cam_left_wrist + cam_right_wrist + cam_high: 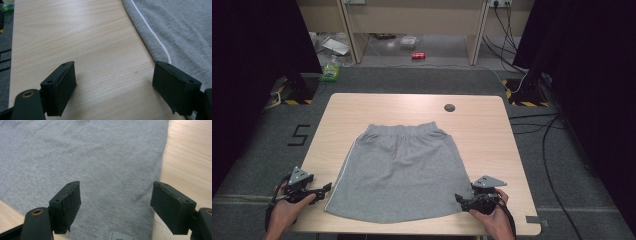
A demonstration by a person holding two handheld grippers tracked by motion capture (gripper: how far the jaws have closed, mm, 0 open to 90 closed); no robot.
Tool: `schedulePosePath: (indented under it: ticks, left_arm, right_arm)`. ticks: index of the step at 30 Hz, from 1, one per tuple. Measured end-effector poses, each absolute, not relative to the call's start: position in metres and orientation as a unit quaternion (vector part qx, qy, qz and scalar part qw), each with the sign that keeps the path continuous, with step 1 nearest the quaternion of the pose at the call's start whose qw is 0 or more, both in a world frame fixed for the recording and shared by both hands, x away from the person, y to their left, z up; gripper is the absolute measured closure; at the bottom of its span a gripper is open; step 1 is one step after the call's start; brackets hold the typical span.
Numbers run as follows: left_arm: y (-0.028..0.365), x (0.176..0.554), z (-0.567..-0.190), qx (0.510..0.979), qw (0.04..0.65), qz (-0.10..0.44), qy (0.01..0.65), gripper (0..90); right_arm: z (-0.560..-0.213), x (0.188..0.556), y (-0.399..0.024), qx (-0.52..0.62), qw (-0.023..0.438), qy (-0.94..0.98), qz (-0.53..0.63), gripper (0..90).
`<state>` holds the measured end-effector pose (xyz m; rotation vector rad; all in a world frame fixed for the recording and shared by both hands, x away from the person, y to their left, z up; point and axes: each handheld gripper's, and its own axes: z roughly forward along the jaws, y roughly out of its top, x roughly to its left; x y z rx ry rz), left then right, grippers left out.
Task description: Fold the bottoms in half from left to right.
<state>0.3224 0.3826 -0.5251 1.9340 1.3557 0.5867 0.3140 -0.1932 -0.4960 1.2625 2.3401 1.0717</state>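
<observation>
Both grippers, left gripper [323,190] and right gripper [461,200], wait with fingers spread and empty at the near corners of the grey skirt [399,170], which lies flat and unfolded mid-worktop [482,125], so folding seems unstarted.

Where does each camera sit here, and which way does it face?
High view: above the person's side, looking forward and down on the table, grey skirt, both hands and open grippers, left gripper, right gripper.
Left gripper view: rides the left gripper, facing bare wood beside the skirt's white-piped edge.
Right gripper view: rides the right gripper, over the skirt's hem corner.
All share skirt and table.
</observation>
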Motion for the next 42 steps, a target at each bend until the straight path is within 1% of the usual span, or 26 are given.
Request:
schedulePosePath:
  ticks: [6, 10, 13, 14, 16, 17, 18, 19, 22, 24, 26, 27, 28, 29, 30, 33, 34, 37, 38, 42]
  left_arm:
    - [0.381, 0.326, -0.525, 0.742, 0.347, 0.227, 0.527, 18.1]
    - [0.377, 0.336, -0.521, 0.746, 0.344, 0.217, 0.527, 22.0]
    - [0.373, 0.354, -0.515, 0.742, 0.352, 0.21, 0.53, 22.0]
    - [0.373, 0.354, -0.515, 0.742, 0.352, 0.21, 0.53, 21.9]
    - [0.368, 0.37, -0.506, 0.743, 0.352, 0.21, 0.529, 22.0]
    - [0.368, 0.37, -0.506, 0.743, 0.352, 0.21, 0.529, 21.9]
    - [0.364, 0.38, -0.5, 0.742, 0.357, 0.205, 0.53, 21.9]
    - [0.364, 0.38, -0.5, 0.742, 0.357, 0.205, 0.53, 20.9]
    - [0.354, 0.401, -0.488, 0.741, 0.363, 0.205, 0.527, 20.1]
    - [0.351, 0.407, -0.485, 0.738, 0.372, 0.199, 0.527, 20.9]
    - [0.343, 0.425, -0.477, 0.733, 0.382, 0.193, 0.528, 21.8]
    - [0.343, 0.425, -0.477, 0.733, 0.382, 0.193, 0.528, 22.1]
    - [0.338, 0.437, -0.472, 0.728, 0.392, 0.186, 0.531, 22.5]
    - [0.338, 0.437, -0.472, 0.728, 0.392, 0.186, 0.531, 23.0]
    - [0.333, 0.448, -0.47, 0.724, 0.396, 0.178, 0.536, 23.3]
    - [0.327, 0.457, -0.469, 0.727, 0.39, 0.181, 0.535, 23.9]
    - [0.321, 0.466, -0.47, 0.729, 0.387, 0.177, 0.536, 25.1]
    - [0.317, 0.475, -0.472, 0.728, 0.386, 0.172, 0.54, 26.4]
    - [0.314, 0.482, -0.473, 0.728, 0.386, 0.17, 0.541, 28.7]
    - [0.306, 0.497, -0.475, 0.732, 0.378, 0.165, 0.543, 32.2]
  right_arm:
    - [-0.496, 0.314, -0.191, 0.434, 0.134, 0.811, 0.369, 24.3]
    - [-0.495, 0.313, -0.189, 0.433, 0.133, 0.812, 0.367, 24.3]
    - [-0.495, 0.313, -0.187, 0.431, 0.131, 0.814, 0.367, 24.6]
    - [-0.495, 0.313, -0.187, 0.431, 0.131, 0.814, 0.367, 24.6]
    - [-0.496, 0.313, -0.187, 0.43, 0.129, 0.816, 0.365, 24.6]
    - [-0.496, 0.313, -0.187, 0.43, 0.129, 0.816, 0.365, 24.6]
    - [-0.496, 0.313, -0.186, 0.429, 0.129, 0.817, 0.363, 24.6]
    - [-0.496, 0.313, -0.186, 0.429, 0.129, 0.817, 0.363, 24.6]
    - [-0.496, 0.314, -0.185, 0.427, 0.129, 0.818, 0.364, 24.5]
    - [-0.496, 0.313, -0.185, 0.425, 0.128, 0.818, 0.365, 24.4]
    - [-0.496, 0.313, -0.183, 0.422, 0.128, 0.82, 0.365, 24.2]
    - [-0.496, 0.313, -0.183, 0.422, 0.128, 0.82, 0.365, 24.2]
    - [-0.496, 0.313, -0.182, 0.421, 0.126, 0.821, 0.365, 24.2]
    - [-0.496, 0.313, -0.182, 0.419, 0.127, 0.821, 0.366, 24.2]
    - [-0.496, 0.314, -0.182, 0.419, 0.127, 0.821, 0.366, 24.2]
    - [-0.496, 0.314, -0.182, 0.418, 0.128, 0.821, 0.367, 24.2]
    - [-0.496, 0.314, -0.182, 0.418, 0.128, 0.821, 0.367, 24.3]
    - [-0.497, 0.314, -0.183, 0.42, 0.127, 0.821, 0.365, 24.3]
    - [-0.497, 0.314, -0.182, 0.417, 0.127, 0.822, 0.366, 24.3]
    - [-0.497, 0.314, -0.182, 0.415, 0.126, 0.823, 0.366, 24.3]
